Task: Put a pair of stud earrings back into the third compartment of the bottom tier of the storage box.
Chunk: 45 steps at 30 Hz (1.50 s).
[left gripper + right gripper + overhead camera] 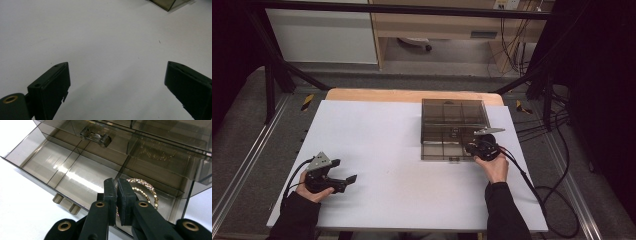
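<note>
High view: a smoky clear organizer box (454, 120) sits on the white table (392, 150), its lower drawer (444, 150) pulled toward the person. The right tool (475, 148) hangs over the drawer's right end; the left tool (346, 176) rests well apart.

Left gripper view: the left tool (117, 85) is spread wide over bare table (100, 37).

Right gripper view: a beaded gold bracelet (143, 191) lies flat in the drawer's (62, 170) right-hand compartment. The right tool (117, 195), pressed nearly together, covers its near edge; whether it pinches the bracelet I cannot tell.

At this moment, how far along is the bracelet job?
Done: the drawer of the box stands pulled out, and the bracelet is down in its right compartment. In hand: the right tool, jaws together, is right over the bracelet; whether it grips it is unclear. The left tool is open over the table. Left: probably letting go and shutting the drawer.
</note>
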### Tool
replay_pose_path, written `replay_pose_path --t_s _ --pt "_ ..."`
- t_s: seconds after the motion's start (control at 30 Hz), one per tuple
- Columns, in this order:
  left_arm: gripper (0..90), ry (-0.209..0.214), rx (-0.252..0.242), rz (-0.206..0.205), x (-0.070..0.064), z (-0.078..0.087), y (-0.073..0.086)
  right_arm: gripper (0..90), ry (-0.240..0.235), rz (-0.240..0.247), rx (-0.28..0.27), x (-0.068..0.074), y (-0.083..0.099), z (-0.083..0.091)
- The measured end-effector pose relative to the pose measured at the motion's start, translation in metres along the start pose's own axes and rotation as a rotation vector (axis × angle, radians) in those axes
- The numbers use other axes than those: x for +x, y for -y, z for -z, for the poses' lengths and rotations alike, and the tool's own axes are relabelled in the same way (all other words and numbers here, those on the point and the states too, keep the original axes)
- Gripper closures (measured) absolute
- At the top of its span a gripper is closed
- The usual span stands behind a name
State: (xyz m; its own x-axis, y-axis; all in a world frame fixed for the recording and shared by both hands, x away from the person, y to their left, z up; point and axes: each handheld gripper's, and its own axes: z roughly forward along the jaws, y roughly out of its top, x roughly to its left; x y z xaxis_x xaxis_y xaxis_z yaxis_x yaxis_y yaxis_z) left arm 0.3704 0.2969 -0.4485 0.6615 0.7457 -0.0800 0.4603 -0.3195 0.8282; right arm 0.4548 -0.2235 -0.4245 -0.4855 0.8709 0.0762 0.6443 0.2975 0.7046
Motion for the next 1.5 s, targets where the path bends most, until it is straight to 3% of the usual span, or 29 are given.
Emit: replay_pose_path --t_s 0.5,0.77,1.1,1.3,1.5 --pt "6.4 0.000 0.000 0.000 0.000 0.000 0.000 85.8 -0.002 -0.025 0.030 -0.004 0.005 -0.006" --pt "6.4 0.000 -0.001 0.000 0.000 0.000 0.000 81.2 -0.002 -0.028 -0.013 -0.003 0.004 0.001" --pt "6.4 0.000 0.000 0.000 0.000 0.000 0.000 60.9 -0.030 -0.024 -0.098 0.000 0.004 0.019" --pt "6.4 0.001 0.000 0.000 0.000 0.000 0.000 39.3 -0.041 -0.006 -0.138 0.005 0.005 0.026" --pt "6.4 0.000 0.001 -0.001 0.000 0.000 0.000 22.0 -0.056 0.008 -0.139 0.007 0.007 0.029"
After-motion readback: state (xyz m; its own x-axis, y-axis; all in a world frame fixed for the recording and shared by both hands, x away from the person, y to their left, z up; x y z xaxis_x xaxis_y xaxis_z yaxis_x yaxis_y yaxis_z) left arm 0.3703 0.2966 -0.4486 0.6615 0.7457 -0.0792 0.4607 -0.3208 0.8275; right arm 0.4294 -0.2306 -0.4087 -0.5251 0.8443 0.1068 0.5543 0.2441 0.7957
